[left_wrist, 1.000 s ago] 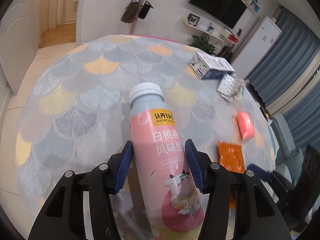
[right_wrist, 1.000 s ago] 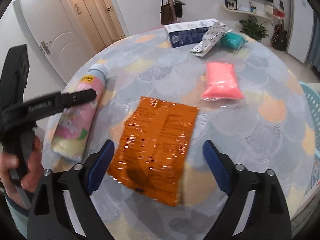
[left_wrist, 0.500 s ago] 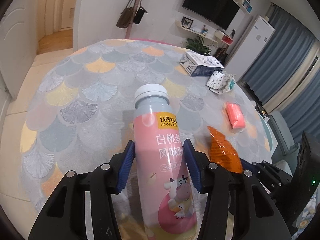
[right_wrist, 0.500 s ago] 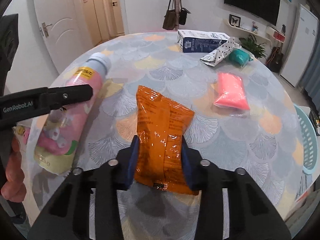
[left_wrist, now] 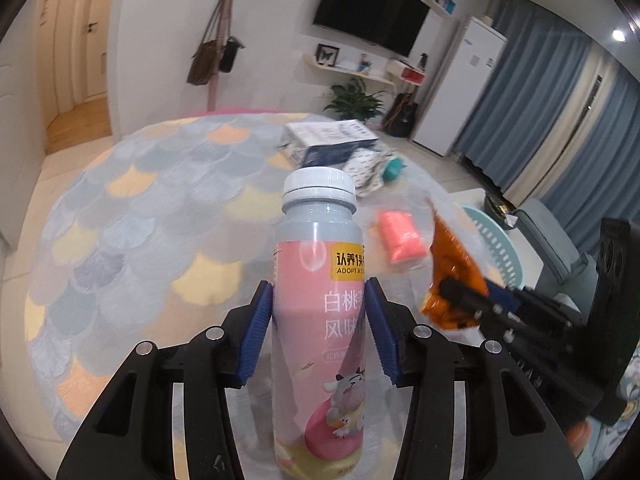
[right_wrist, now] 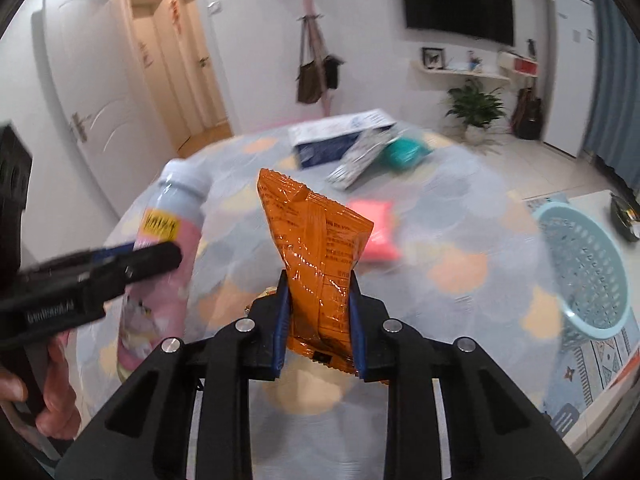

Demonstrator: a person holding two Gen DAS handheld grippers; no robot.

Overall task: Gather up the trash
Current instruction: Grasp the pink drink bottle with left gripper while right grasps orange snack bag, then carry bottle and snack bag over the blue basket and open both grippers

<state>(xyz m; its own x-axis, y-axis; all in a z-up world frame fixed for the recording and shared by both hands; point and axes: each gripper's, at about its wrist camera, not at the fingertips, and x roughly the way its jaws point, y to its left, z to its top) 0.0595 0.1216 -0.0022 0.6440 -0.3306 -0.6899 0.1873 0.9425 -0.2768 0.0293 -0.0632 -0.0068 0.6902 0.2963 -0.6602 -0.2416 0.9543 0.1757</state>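
My left gripper (left_wrist: 319, 332) is shut on a pink yogurt bottle (left_wrist: 318, 300) with a white cap, held upright above the round table (left_wrist: 132, 220). My right gripper (right_wrist: 318, 324) is shut on an orange snack packet (right_wrist: 316, 256), lifted clear of the table. The bottle also shows in the right wrist view (right_wrist: 168, 240), to the left of the packet. The packet shows in the left wrist view (left_wrist: 452, 272), to the right of the bottle. A pink packet (right_wrist: 376, 228) lies on the table behind the orange one.
A blue-and-white box (right_wrist: 340, 140), a patterned wrapper (right_wrist: 360, 158) and a teal object (right_wrist: 404, 152) lie at the table's far side. A light blue perforated basket (right_wrist: 588, 272) stands on the floor to the right of the table.
My right gripper closed on the orange packet and lifted it off the table. Both grippers have risen and tilted up, so more of the room shows.
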